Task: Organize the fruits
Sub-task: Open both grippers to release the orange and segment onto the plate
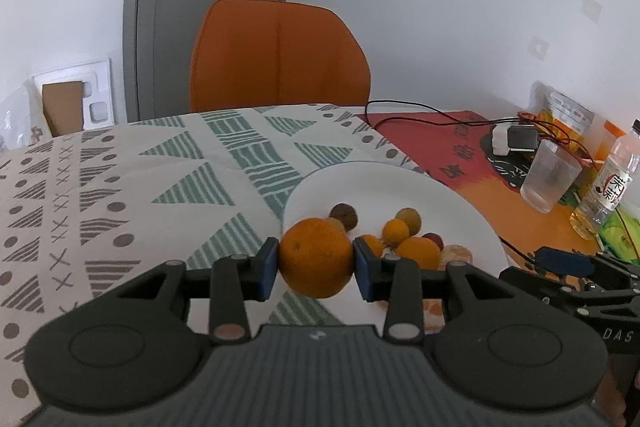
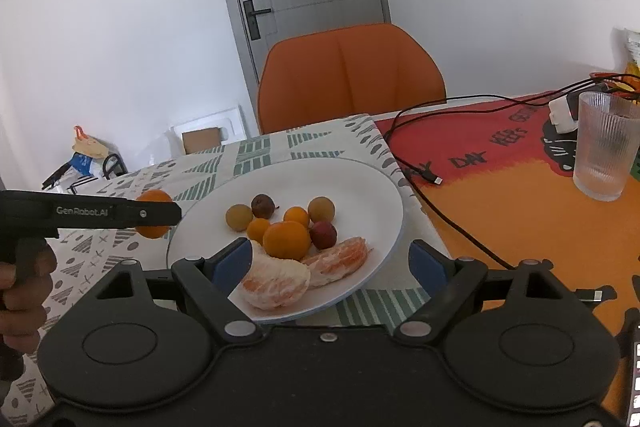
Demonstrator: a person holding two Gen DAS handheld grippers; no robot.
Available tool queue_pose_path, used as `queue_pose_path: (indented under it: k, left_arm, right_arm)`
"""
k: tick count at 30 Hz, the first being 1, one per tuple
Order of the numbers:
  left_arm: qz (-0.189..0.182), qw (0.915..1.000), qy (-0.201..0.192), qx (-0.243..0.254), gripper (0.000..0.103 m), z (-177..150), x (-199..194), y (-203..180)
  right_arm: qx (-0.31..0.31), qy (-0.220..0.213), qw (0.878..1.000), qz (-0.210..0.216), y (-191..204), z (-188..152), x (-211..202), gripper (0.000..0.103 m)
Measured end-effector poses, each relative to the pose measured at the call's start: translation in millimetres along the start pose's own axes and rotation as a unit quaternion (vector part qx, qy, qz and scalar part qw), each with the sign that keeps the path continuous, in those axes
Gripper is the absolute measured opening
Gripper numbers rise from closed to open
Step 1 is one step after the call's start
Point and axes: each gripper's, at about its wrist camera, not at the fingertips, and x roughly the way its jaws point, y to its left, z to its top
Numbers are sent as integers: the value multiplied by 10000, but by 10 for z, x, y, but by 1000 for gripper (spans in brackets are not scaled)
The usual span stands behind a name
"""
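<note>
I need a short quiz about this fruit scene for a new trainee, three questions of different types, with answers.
1. True or false: the left gripper is shut on an orange.
2. The peeled citrus halves lie where? A) on the white plate B) in the ribbed glass C) on the orange chair
3. Fill in: the right gripper is ____ and holds nothing.

Key: 1 true; 2 A; 3 open

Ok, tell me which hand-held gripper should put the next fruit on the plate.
Left. The left hand-held gripper already clamps an orange beside the plate; the right hand-held gripper is open and empty.
</note>
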Motion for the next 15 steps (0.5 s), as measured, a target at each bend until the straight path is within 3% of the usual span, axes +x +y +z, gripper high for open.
queue_pose_path:
  k: [4, 11, 15]
  left_arm:
    - [-57, 10000, 32, 21, 39, 34, 4, -48]
    - [93, 9999, -111, -55, 62, 78, -168, -4]
    - [277, 9995, -114, -123, 65, 71, -293, 99]
  right_arm:
    - [9, 6, 10000, 23, 10, -8, 7, 85]
    - [-82, 56, 9999, 101, 120, -26, 7, 85]
    - [-72, 85, 9998, 164, 174, -33, -20, 86]
